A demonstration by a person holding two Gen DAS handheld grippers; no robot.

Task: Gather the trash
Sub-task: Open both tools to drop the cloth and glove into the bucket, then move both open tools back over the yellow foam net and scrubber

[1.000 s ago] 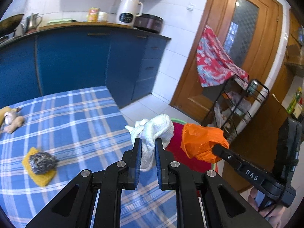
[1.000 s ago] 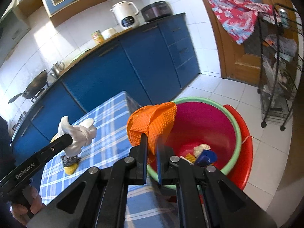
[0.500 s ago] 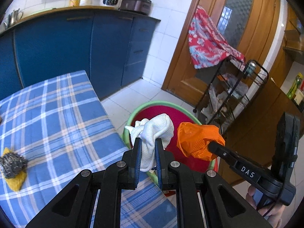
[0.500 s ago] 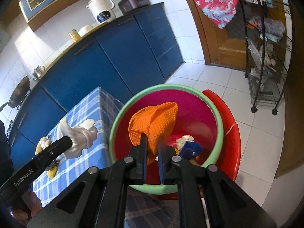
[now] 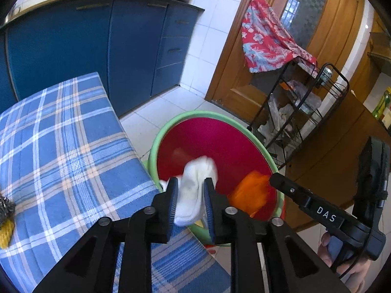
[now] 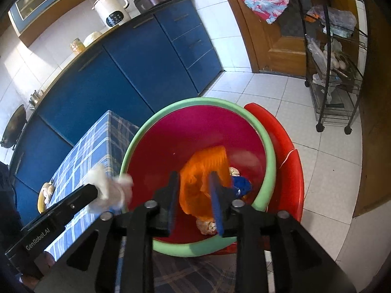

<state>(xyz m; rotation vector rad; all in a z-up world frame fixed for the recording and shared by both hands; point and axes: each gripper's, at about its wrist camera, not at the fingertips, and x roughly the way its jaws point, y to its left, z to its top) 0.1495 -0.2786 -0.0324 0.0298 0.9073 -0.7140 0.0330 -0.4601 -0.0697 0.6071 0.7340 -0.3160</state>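
Note:
A red bin with a green rim (image 5: pixel 171 124) (image 6: pixel 195 103) stands on the floor beside the table. My left gripper (image 5: pixel 188 205) has its jaws parted around a crumpled white cloth (image 5: pixel 195 190) that hangs blurred over the bin's near edge; the cloth also shows in the right wrist view (image 6: pixel 107 190). My right gripper (image 6: pixel 194 193) has its jaws parted around an orange rag (image 6: pixel 205 178), blurred, over the bin's inside; the rag also shows in the left wrist view (image 5: pixel 249 193). Blue and pale scraps (image 6: pixel 240 185) lie in the bin.
The table with a blue plaid cloth (image 5: pixel 61 146) is to the left, with a steel scourer on a yellow sponge (image 5: pixel 6 217) at its edge. A red basin (image 6: pixel 288 161) sits under the bin. A black wire rack (image 6: pixel 334 56) stands by the wooden door.
Both grippers moved over the bin and lowered. Both sets of jaws have widened, and the white cloth and the orange rag are blurred and slipping downward.

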